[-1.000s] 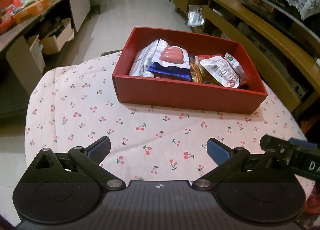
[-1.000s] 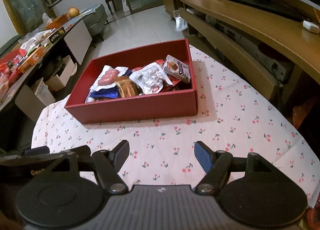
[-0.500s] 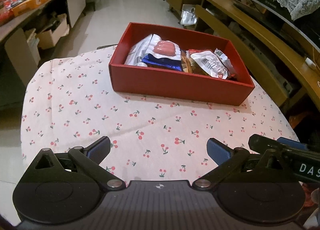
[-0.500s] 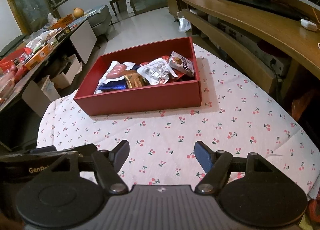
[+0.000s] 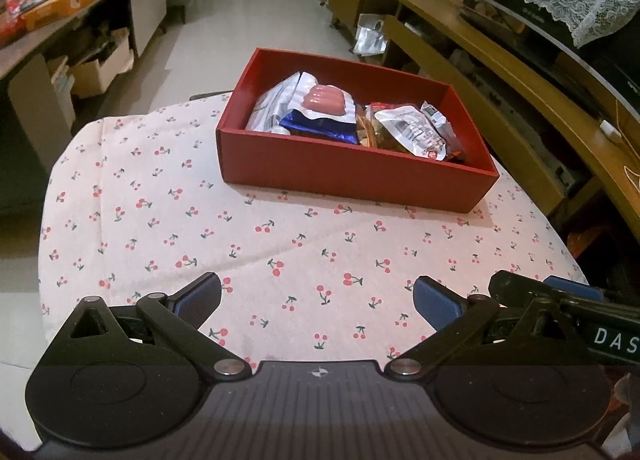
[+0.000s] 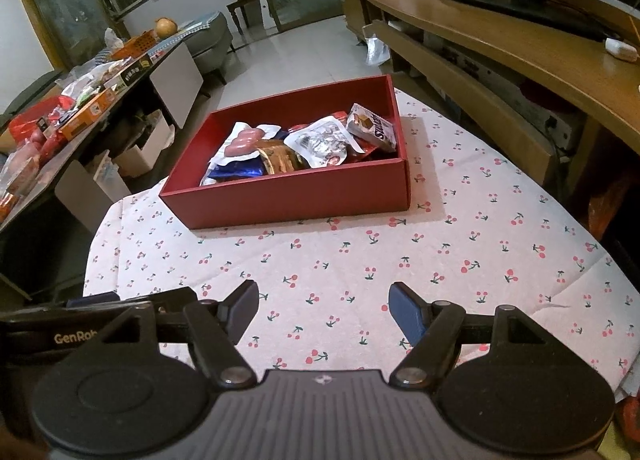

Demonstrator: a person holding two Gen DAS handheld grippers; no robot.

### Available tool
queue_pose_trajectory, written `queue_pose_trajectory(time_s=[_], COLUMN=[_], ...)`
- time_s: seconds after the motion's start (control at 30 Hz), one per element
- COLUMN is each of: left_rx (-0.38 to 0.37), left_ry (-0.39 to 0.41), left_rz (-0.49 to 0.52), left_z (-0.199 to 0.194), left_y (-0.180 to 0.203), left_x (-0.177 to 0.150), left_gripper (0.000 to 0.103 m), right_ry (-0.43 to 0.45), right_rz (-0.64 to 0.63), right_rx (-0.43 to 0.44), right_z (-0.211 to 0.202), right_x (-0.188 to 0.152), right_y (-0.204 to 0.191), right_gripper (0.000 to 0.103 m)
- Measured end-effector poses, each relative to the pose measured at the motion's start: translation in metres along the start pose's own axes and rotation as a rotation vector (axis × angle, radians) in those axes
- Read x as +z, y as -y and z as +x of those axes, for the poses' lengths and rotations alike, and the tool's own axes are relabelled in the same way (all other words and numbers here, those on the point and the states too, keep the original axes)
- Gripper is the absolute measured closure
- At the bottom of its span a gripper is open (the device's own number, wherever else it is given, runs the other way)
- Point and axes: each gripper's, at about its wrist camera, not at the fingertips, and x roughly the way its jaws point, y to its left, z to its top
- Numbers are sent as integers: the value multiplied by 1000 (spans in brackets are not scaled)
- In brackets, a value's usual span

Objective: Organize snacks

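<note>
A red box [image 5: 344, 175] stands on the cherry-print tablecloth [image 5: 168, 219] at the far middle of the round table. Several snack packets lie in it: a sausage pack [image 5: 324, 99], a blue pack [image 5: 320, 125] and a white foil pack [image 5: 412, 131]. The box also shows in the right wrist view [image 6: 288, 195], with a Snickers-type pack [image 6: 372, 127] at its far right. My left gripper [image 5: 316, 300] is open and empty over the near cloth. My right gripper [image 6: 324, 306] is open and empty, well short of the box.
A long wooden TV bench [image 6: 500, 31] runs along the right. A cluttered side table [image 6: 80, 107] with boxes and fruit stands at the left. Each gripper shows at the edge of the other's view: the right one [image 5: 560, 304], the left one [image 6: 80, 320].
Both grippers have pulled back and risen away from the box, which now looks smaller and farther. Both stay open. The snacks in the box have not moved.
</note>
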Motion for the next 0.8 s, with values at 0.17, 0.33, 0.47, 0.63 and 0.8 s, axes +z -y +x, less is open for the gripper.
queue_pose_trajectory(time_s=[0.17, 0.33, 0.47, 0.63, 0.8], left_rx=[-1, 9, 21, 33, 57], left_ry=[-24, -9, 6, 12, 17], left_rz=[23, 38, 40, 49, 60], left_z=[5, 5, 4, 3, 3], left_y=[3, 5, 6, 7, 9], left_x=[-1, -3, -4, -4, -5], left_gripper=[0, 0, 0, 0, 0], right_ry=[-8, -12, -13, -19, -24], right_rz=[-2, -2, -1, 2, 1], right_rx=[4, 9, 11, 7, 5], right_z=[2, 3, 3, 4, 5], right_x=[0, 0, 0, 0, 0], right_y=[0, -1, -1, 0, 0], right_gripper=[31, 31, 31, 31, 31])
